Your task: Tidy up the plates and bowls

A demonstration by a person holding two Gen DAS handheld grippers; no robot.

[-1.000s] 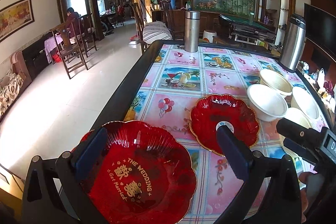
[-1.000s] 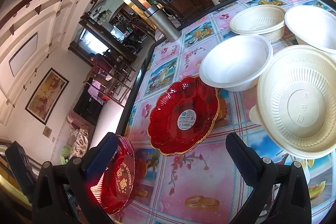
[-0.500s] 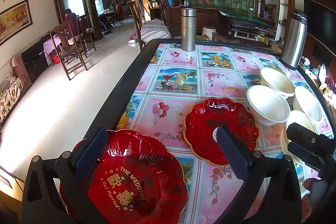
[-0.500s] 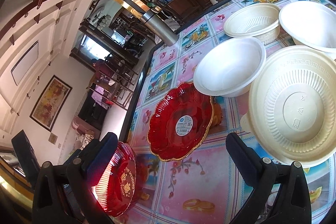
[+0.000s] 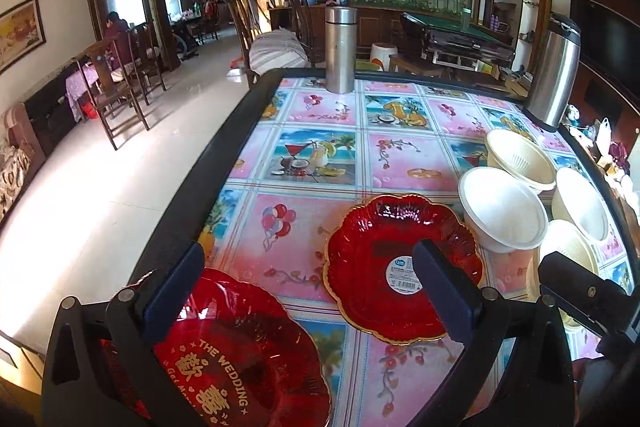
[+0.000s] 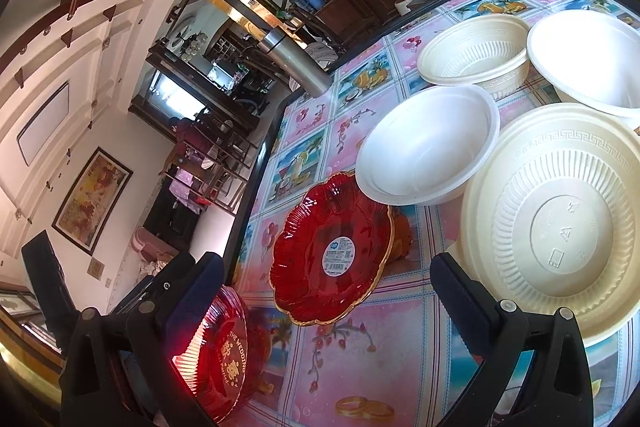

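A red plate with gold "THE WEDDING" lettering (image 5: pixel 240 363) lies at the table's near left corner, under my open left gripper (image 5: pixel 312 291); it also shows in the right wrist view (image 6: pixel 228 351). A second red plate with a white sticker (image 5: pixel 400 267) lies just beyond, also seen in the right wrist view (image 6: pixel 332 251). My right gripper (image 6: pixel 328 291) is open and empty above the table, in front of that plate. Several white and cream bowls stand at the right: a white bowl (image 6: pixel 428 143), a ribbed cream bowl (image 6: pixel 560 219).
Two steel flasks stand on the table, one at the far edge (image 5: pixel 340 51) and one at the far right (image 5: pixel 556 75). The table's black rim (image 5: pixel 224 147) runs along the left. Chairs and floor lie beyond it.
My left gripper has drawn back and lifted a little, so both red plates sit lower in its view. My right gripper has shifted slightly; the bowls look nearer. Both stay open.
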